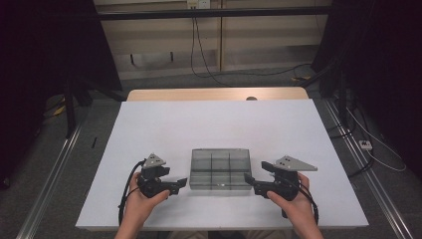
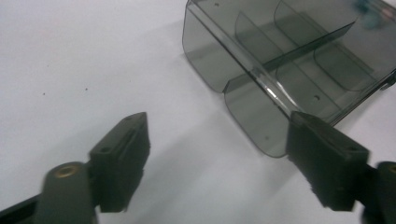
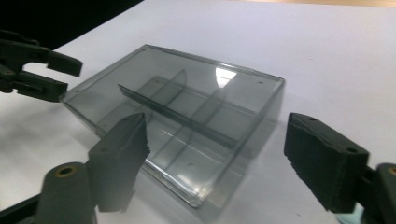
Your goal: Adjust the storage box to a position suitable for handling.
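A: Where is the smoky divided box point(image 1: 220, 169) relative to the jaws?

B: Between the two grippers. The left gripper point(image 1: 180, 183) stands just off its left side, the right gripper point(image 1: 250, 181) just off its right.

A: Gripping it?

B: No. Both pairs of jaws gape wide, holding nothing; the box rests on the white table point(image 1: 164, 124).

We note the divided box point(image 1: 220, 170) on the counter point(image 1: 219, 124), between left hand-held gripper point(image 1: 182, 183) and right hand-held gripper point(image 1: 250, 181), touching neither.

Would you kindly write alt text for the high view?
A smoky clear divided box sits on a white table, flanked by a person's left claw and right claw, both open and pointing inward at its sides.
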`<state>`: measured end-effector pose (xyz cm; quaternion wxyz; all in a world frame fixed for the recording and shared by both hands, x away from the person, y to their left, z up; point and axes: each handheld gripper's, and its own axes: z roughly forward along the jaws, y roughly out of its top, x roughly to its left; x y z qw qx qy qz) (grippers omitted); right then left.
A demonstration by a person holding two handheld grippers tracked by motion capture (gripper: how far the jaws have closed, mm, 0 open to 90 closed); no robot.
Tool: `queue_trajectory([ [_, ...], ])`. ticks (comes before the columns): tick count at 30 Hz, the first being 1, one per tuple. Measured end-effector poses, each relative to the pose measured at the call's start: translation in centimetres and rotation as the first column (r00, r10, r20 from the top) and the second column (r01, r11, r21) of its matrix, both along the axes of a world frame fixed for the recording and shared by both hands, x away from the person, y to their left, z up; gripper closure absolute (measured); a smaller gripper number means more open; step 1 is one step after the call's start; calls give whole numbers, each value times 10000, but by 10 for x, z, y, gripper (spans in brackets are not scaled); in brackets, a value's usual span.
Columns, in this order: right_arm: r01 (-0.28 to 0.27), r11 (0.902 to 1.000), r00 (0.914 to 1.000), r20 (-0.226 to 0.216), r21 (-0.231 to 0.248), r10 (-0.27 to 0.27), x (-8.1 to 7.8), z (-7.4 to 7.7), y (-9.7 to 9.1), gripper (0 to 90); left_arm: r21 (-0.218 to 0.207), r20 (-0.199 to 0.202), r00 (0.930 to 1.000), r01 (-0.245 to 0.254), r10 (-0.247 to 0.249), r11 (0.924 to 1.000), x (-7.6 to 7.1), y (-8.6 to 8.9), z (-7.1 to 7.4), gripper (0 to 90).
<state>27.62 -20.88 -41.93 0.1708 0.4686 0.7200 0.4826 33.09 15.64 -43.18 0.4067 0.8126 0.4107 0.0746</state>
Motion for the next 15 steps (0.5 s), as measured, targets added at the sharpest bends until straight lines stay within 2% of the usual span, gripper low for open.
queue_trajectory([
  [3, -280, 9996, 9995, 170, 1, 280, 0, 3, 7, 163, -26, 86, 9998, 161, -161, 9999, -1, -1, 1, 158],
  [8, -600, 9981, 9977, 321, 137, 596, 0, 7, 12, 161, -184, 129, 9994, 328, -325, 9993, -1, 0, 3, 122],
  [15, -1144, 9932, 9929, 351, 211, 1136, 0, 7, 23, 216, -416, 203, 9980, 601, -593, 9973, -3, 2, 3, 88],
])
